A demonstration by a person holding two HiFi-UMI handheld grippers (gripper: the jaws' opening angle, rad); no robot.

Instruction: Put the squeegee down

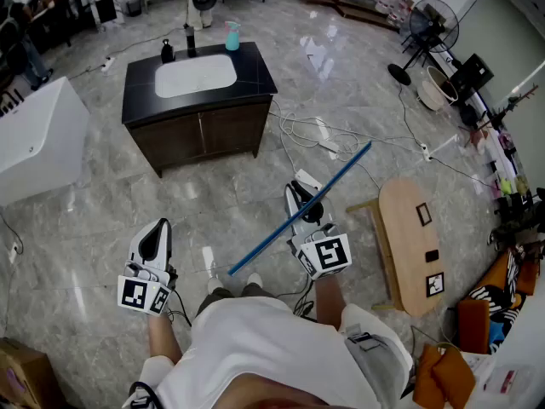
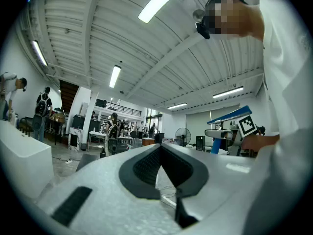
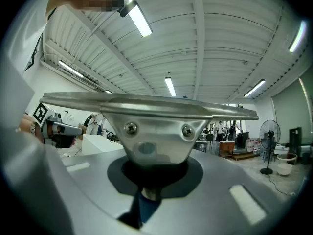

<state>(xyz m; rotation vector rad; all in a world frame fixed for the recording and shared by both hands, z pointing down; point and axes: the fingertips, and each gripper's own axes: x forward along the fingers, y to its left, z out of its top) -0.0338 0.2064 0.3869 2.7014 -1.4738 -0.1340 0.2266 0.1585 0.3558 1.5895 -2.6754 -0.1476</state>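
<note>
A: Squeegee, where?
B: In the air over the floor (image 1: 102,228). My right gripper (image 1: 297,198) has its fingers (image 3: 122,173) clamped by the squeegee (image 1: 345,167) head, probably to steady the long pole. Left gripper (image 1: 154,233) fingers (image 2: 146,168) are closed, empty (spare).

right gripper (image 1: 300,201) clamps the blue squeegee (image 1: 349,162) above grey floor (image 1: 85,228); left gripper (image 1: 154,233) nearby.
</note>
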